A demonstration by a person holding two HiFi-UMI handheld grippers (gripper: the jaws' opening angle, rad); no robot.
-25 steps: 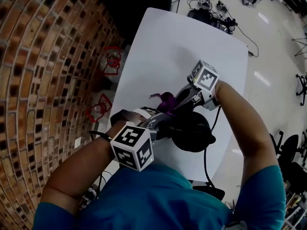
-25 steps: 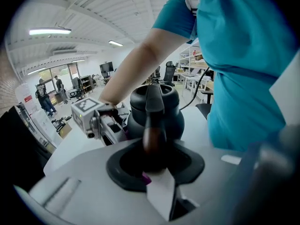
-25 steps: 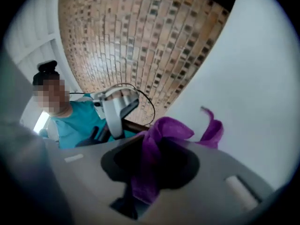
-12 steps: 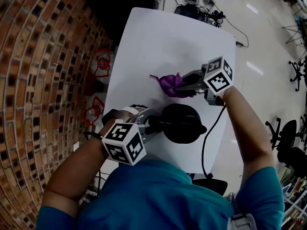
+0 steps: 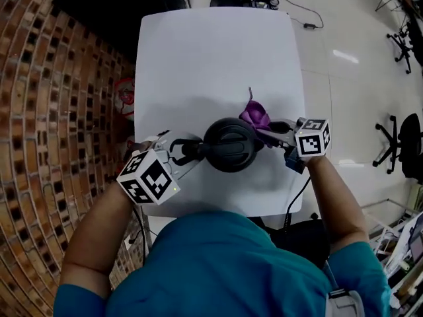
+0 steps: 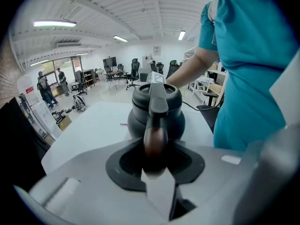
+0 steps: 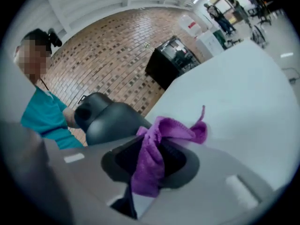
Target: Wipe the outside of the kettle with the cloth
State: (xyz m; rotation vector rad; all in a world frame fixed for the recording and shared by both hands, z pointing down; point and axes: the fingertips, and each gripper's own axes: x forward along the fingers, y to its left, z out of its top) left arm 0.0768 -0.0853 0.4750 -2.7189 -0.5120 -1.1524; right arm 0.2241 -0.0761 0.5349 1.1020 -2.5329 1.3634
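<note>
Head view: kettle [image 5: 228,147] near table [image 5: 211,51] edge; left jaws grip handle [image 6: 157,104], right jaws cloth [image 5: 254,114].

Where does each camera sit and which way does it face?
Head view: on the head, steeply down at table, kettle, left tool, right tool; forearms and shirt show.
Left gripper view: on the left tool, along jaws shut on the kettle's handle; teal torso shows.
Right gripper view: on the right tool, along jaws shut on the cloth; teal sleeve shows.
Shared: all three show the kettle.
</note>
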